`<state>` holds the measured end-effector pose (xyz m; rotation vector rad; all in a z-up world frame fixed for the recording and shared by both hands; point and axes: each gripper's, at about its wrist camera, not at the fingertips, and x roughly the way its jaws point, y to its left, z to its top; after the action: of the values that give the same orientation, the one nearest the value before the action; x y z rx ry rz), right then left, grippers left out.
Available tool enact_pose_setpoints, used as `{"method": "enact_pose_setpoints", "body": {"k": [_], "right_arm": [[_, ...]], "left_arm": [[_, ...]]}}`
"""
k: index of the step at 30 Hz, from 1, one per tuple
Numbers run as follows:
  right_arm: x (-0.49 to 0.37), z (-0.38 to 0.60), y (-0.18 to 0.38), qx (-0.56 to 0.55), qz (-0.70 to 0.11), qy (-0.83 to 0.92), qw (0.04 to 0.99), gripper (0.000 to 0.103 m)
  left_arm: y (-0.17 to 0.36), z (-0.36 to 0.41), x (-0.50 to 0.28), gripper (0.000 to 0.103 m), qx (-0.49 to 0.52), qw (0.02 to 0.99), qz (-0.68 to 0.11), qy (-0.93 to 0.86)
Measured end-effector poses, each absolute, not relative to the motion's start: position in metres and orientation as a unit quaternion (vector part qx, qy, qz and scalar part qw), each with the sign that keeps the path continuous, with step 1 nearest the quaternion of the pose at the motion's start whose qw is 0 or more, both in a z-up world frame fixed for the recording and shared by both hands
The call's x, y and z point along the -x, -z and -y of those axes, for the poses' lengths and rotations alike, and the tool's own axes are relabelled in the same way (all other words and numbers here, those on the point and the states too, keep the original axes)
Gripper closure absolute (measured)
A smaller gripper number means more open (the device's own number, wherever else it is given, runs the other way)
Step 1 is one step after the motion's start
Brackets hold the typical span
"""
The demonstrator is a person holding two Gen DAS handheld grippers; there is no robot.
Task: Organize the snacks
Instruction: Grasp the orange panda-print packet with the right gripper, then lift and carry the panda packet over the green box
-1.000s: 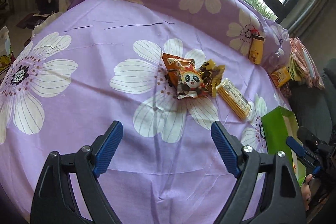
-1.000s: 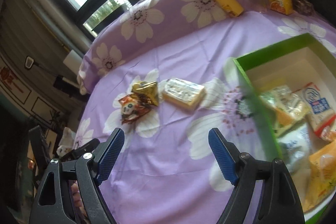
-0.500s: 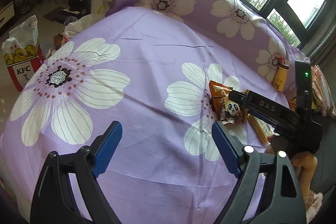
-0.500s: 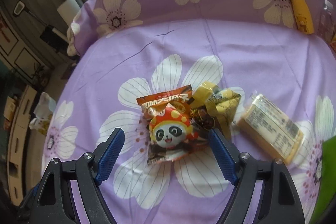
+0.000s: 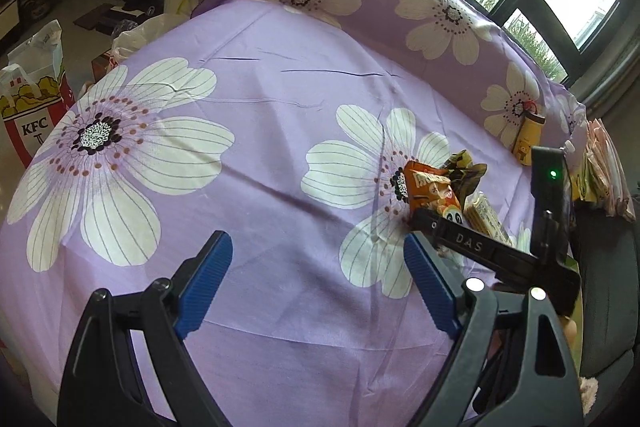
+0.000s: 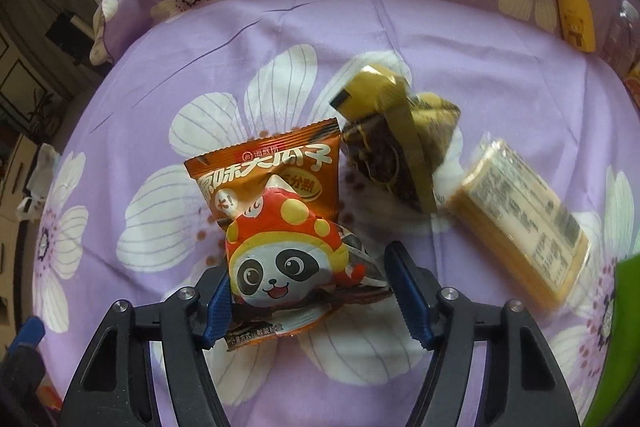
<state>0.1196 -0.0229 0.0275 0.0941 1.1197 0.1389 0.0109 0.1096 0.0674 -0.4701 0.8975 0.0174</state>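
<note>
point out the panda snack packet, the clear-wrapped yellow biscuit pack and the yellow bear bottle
orange panda snack packet [image 6: 276,271], right wrist view, panda face
clear-wrapped yellow biscuit pack [image 6: 520,219], right wrist view, printed label
yellow bear-print bottle [image 6: 576,19], right wrist view, body

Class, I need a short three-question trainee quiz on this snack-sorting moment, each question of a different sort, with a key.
1. True or false: the left gripper holds a snack.
2. What lies between the right gripper's fingers? A) panda snack pack B) pale cracker pack C) gold wrapped snack
3. Fill in: the snacks lie on a purple ____ sheet.

Key: 1 false; 2 A; 3 flowered.
</note>
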Motion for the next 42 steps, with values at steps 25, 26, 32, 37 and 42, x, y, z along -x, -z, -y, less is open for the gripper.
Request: {"method": "enact_pose_setpoints", "body": {"k": [25,26,32,37,42], "right_arm": [[0.011,0.119,-0.044,-0.177,-0.532,-0.116,0.820,0.030],[0.011,0.121,-0.046,-0.182,-0.525,-0.116,0.823,0.030],[0.008,0.130,-0.046,-0.195,-0.506,-0.107,0.833,0.030],[0.004,0.132,-0.038,-0.221,-0.506,-0.139,0.822,0.030],[0.001,0.123,-0.026,-0.227,-0.529,-0.160,0.802,0.030]], "left_arm": [[-0.037,-0.032,-0.010,0.015,0.186,0.842,-0.500,0.085],[-0.036,-0.029,-0.010,0.015,0.187,0.838,-0.504,0.091],[-0.035,-0.008,-0.001,0.018,0.183,0.832,-0.509,0.123],[-0.026,0.022,0.004,0.028,0.173,0.811,-0.528,0.184],[-0.022,0.038,0.007,0.041,0.163,0.813,-0.521,0.201]]}}
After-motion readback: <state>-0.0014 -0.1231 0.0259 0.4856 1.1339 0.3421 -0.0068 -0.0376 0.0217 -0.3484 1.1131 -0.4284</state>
